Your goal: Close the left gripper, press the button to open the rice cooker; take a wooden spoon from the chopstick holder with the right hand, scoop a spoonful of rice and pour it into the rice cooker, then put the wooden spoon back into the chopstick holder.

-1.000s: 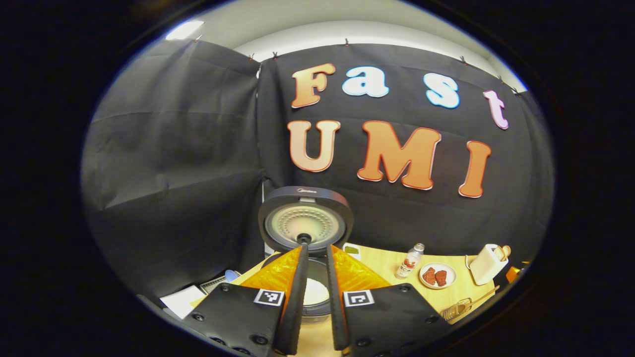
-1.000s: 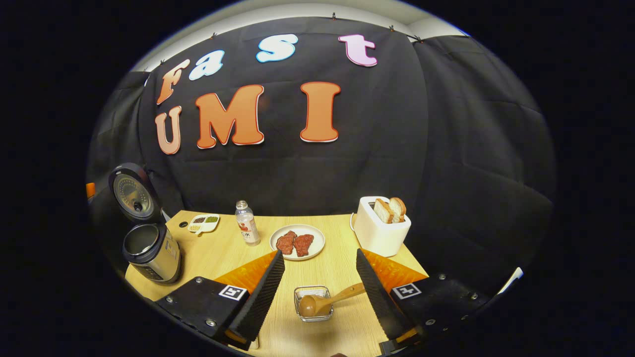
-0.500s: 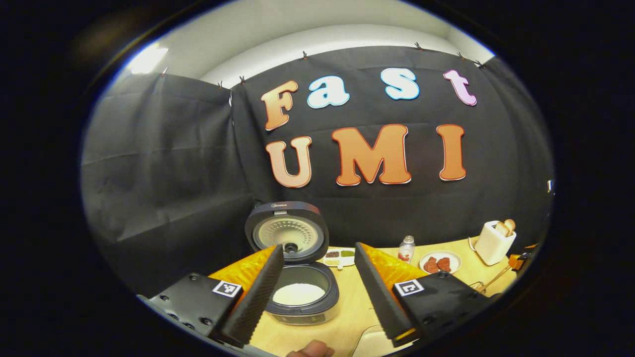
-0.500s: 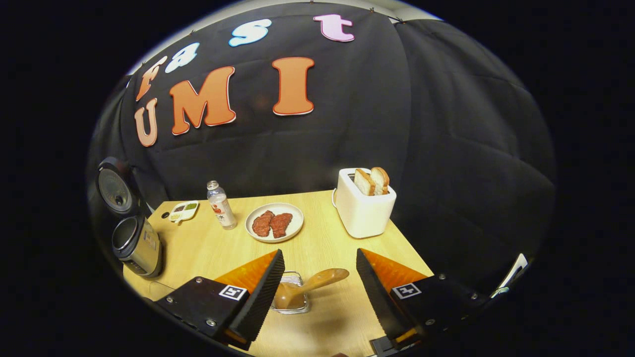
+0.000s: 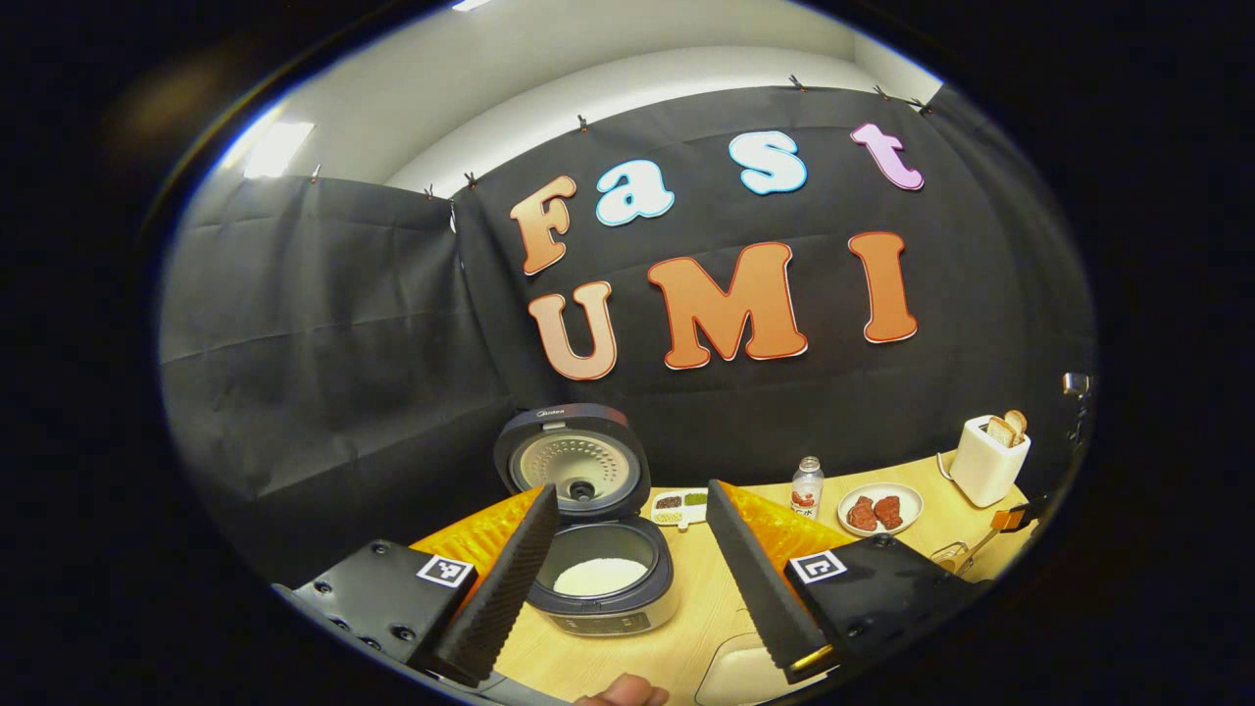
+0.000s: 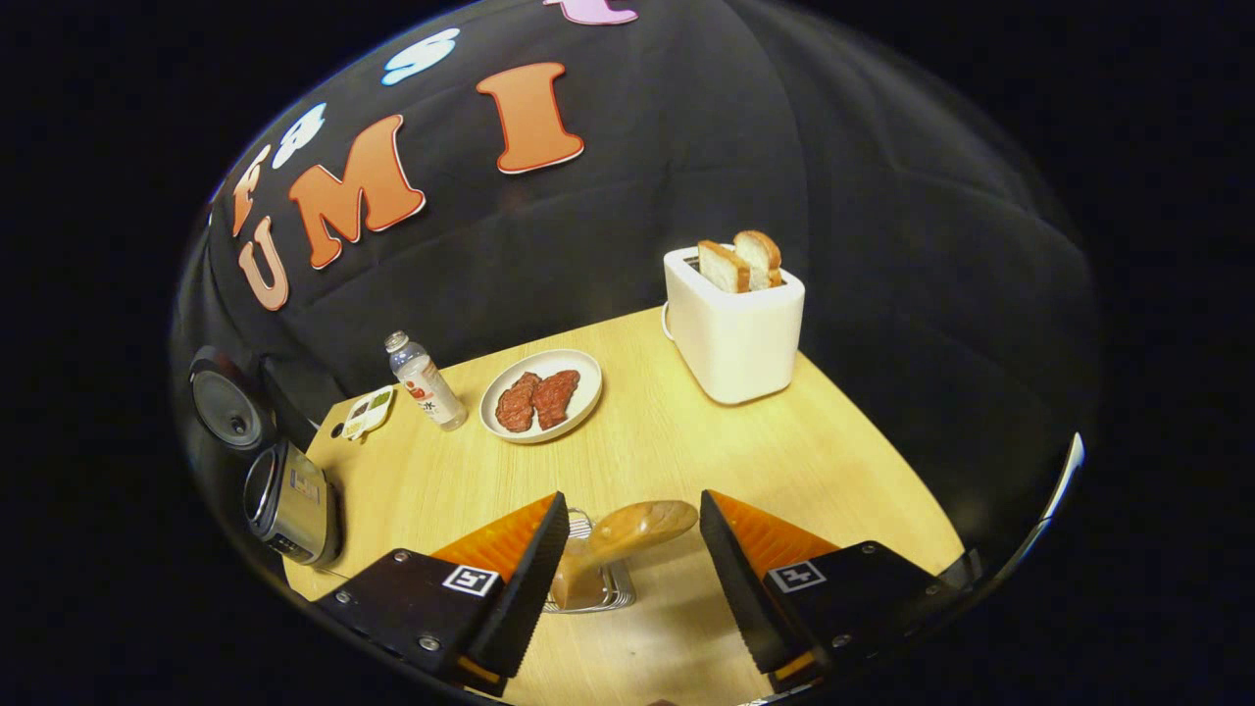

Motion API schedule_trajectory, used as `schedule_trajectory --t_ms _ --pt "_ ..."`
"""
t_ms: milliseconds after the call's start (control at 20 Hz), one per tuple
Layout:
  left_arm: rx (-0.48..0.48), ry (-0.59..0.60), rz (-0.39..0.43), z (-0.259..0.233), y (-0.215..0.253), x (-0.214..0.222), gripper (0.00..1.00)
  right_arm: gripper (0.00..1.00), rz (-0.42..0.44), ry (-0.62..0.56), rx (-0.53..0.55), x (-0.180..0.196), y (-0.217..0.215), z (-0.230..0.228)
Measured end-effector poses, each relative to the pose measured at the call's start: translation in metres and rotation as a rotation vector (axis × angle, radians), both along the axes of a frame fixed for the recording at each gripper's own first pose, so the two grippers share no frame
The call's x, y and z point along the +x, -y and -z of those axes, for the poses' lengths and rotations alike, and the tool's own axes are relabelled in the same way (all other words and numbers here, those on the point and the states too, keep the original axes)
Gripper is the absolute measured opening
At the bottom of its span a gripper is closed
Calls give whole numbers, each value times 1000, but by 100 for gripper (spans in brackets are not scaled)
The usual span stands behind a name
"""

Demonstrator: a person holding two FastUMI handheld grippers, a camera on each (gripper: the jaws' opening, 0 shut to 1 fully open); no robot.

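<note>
Right gripper (image 6: 627,549), jaws apart, hovers over the light wooden spoon (image 6: 632,529) in the wire chopstick holder (image 6: 593,588). It should straddle the handle squarely before clamping. Left gripper (image 5: 627,579), jaws apart, faces the open black rice cooker (image 5: 600,579).

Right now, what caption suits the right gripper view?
Open right gripper poised around the wooden spoon standing in its chopstick holder.

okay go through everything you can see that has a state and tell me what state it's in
rice cooker: lid up, white rice inside
wooden spoon: standing in the chopstick holder, not gripped
left gripper: open
right gripper: open around the spoon handle
toaster: two bread slices up
bottle: upright, capped
plate: holds two red pieces
</note>
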State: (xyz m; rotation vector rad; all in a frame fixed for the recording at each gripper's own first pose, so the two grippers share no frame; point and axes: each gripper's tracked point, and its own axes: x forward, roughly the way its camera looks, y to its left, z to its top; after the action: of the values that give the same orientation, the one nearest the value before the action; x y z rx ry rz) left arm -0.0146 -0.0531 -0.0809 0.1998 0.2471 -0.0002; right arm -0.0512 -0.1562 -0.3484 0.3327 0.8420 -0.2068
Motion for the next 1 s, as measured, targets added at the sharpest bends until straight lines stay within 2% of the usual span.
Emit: schedule_trajectory --t_ms 100,150,300,350,400,650,700,900,1000 --pt "-3 -9 4 1 4 1 100 74 3 17 48 5 -9 9" --pt "6 -16 7 3 4 0 100 64 10 19 60 6 -12 14" --pt "36 -25 16 3 6 1 100 47 36 28 59 16 -12 28" --pt "42 -26 20 2 7 2 100 38 47 14 58 16 -11 36" --pt "47 -27 25 2 9 3 100 40 57 11 77 16 -13 39" --pt "58 -24 55 4 16 7 99 18 77 40 107 30 -21 40" --pt "61 -22 59 4 15 8 98 20 76 39 119 29 -24 37" --pt "40 -15 61 8 5 11 100 12 84 15 85 21 -28 32" --pt "19 -9 53 9 -4 15 99 10 90 39 62 21 -29 11"
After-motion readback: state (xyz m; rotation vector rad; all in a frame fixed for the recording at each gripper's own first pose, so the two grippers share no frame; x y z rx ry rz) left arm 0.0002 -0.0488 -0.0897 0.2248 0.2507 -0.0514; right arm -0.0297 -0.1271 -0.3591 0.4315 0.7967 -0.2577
